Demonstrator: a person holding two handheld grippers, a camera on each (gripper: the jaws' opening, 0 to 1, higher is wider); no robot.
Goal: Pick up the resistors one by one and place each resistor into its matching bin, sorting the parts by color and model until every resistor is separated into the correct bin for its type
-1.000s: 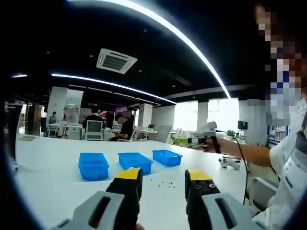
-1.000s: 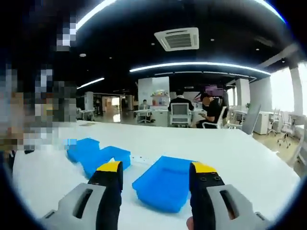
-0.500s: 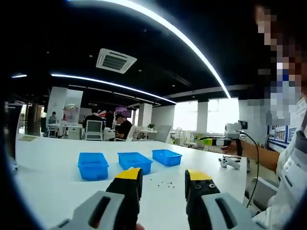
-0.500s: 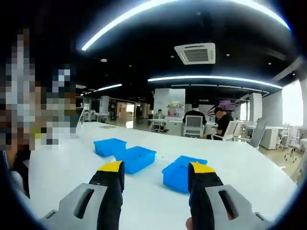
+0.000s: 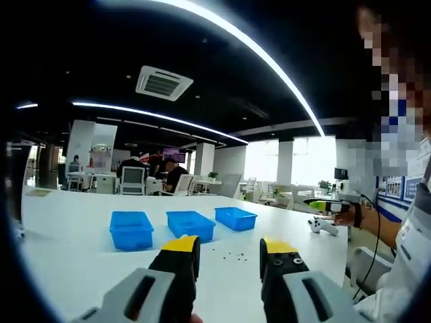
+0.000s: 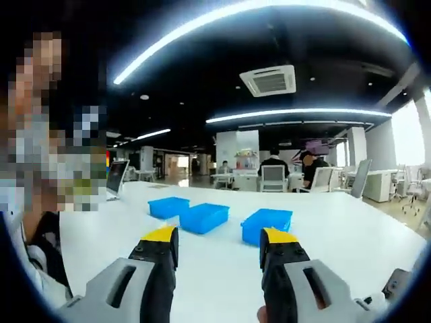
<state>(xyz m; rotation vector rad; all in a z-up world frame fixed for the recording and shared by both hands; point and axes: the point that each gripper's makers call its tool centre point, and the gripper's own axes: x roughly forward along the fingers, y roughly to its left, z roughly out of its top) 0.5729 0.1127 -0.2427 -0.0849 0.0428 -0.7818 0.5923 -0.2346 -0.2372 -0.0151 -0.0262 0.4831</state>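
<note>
While both grippers, left (image 5: 227,252) and right (image 6: 219,243), hover released and empty, the resistors (image 5: 232,256) lie scattered on the table (image 5: 67,235) just before three blue bins (image 5: 190,224); approach low, nipping one resistor only.

An open-plan office: a long white table (image 5: 67,222), seated people at desks (image 5: 145,176) around 10 o'clock, swivel chairs (image 6: 273,178), ceiling air-conditioning cassette (image 5: 160,83) at 11 o'clock, curved strip lights (image 6: 296,113).

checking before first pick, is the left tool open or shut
Open: the left tool has its jaws standing apart with white table showing between them, nothing gripped.
</note>
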